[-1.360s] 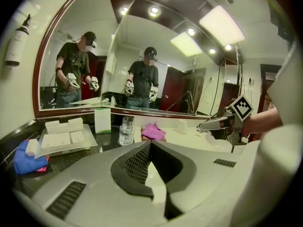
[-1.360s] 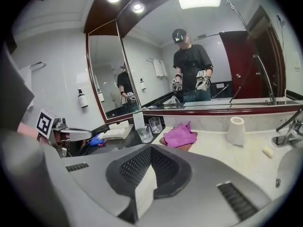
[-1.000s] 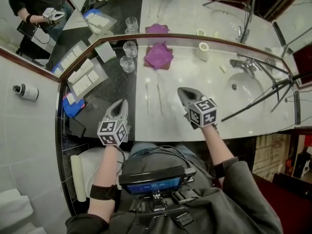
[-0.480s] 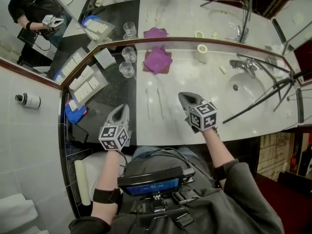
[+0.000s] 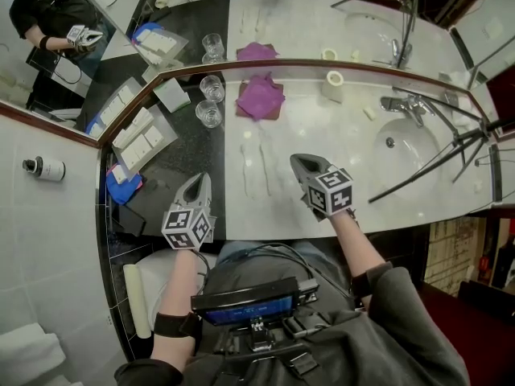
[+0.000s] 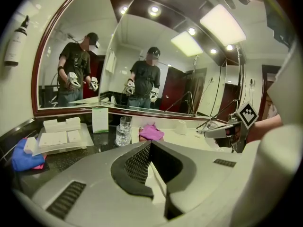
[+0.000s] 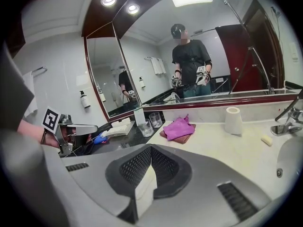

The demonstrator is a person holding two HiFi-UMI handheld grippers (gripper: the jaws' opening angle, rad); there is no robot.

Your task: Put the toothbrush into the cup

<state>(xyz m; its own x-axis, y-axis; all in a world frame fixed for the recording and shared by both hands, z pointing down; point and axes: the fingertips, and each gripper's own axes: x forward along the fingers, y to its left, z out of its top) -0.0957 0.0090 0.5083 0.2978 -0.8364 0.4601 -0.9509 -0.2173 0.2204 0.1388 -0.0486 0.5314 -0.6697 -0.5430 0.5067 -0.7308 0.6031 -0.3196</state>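
Toothbrush [image 5: 265,164], as far as I can judge, is one of 2 pale, thin things that lie side by side on the white part of the tabletop [image 5: 330,131], about halfway between its near edge and its far edge; they are faint against the white surface, so I cannot say which one is meant, or whether they are wrapped. Left tongs [image 5: 198,180] hang over the dark part of the tabletop near its near edge, with the jaws closed together and nothing between them. Right tongs [image 5: 298,161] hang over the white part, just to the other side of the thin things, and their jaws are also together and empty. 2 glass cups stand upright on the dark part close to the far edge, by the mirror [image 5: 322,22]: the nearer glass cup [image 5: 208,113] and the farther glass cup [image 5: 213,87], with a purple cloth [image 5: 259,96] beside them. Both cups look empty, so I judge the task is at its first step, the reach for the toothbrush, and nothing is picked up yet. For the next move, one pair of tongs must open, come down low over the thin handle and close on it squarely, because such a flat thing on a smooth surface may slip away. After that it needs a lift and a carry toward the far edge, to a cup.
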